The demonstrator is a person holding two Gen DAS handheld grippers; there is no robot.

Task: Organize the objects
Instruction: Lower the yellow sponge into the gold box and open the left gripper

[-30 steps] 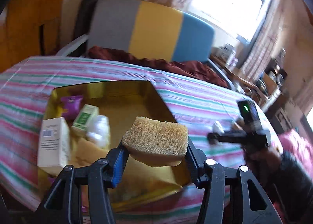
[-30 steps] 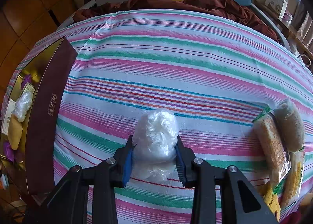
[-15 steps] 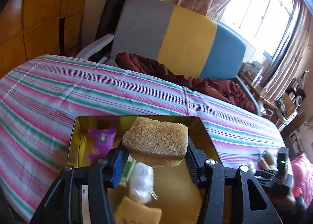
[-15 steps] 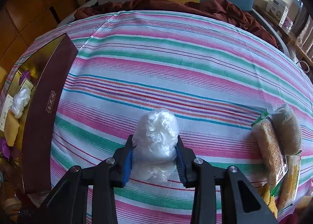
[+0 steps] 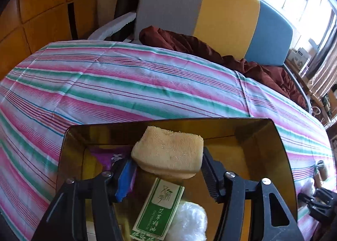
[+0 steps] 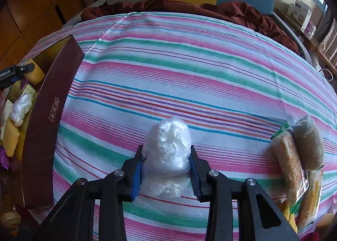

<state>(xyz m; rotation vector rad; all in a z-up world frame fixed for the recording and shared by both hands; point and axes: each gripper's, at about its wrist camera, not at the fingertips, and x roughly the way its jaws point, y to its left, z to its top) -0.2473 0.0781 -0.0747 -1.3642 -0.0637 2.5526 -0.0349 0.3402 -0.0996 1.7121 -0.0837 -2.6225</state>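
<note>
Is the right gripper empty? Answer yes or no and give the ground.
No: in the right wrist view the right gripper has its pads closed on a clear plastic bag bundle above the striped cloth.

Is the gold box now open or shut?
Open. The gold box has no lid on it, and the left wrist view looks straight inside, at a green packet and a plastic bundle.

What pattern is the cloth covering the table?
Pink, green and white stripes on the tablecloth; clearest in the right wrist view.

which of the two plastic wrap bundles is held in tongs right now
The plastic bundle out on the striped cloth, clamped by the right tongs; the other bundle lies loose inside the gold-lined box.
</note>
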